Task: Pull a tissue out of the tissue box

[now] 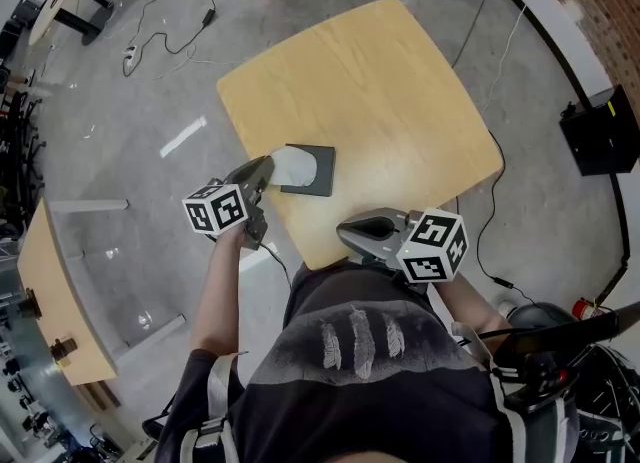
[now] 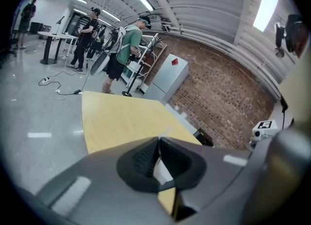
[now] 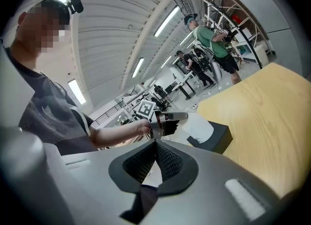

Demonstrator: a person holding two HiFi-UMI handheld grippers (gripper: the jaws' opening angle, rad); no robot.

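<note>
Left gripper, centre-left of the head view, is clamped on the white tissue rising from the dark tissue box. Right gripper, lower centre, is closed and empty.

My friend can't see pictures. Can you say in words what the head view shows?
Seen from above, the left gripper pinches a white tissue that sticks out of a dark tissue box on a light wooden table. The right gripper is shut and empty, just over the table's nearest edge.
</note>
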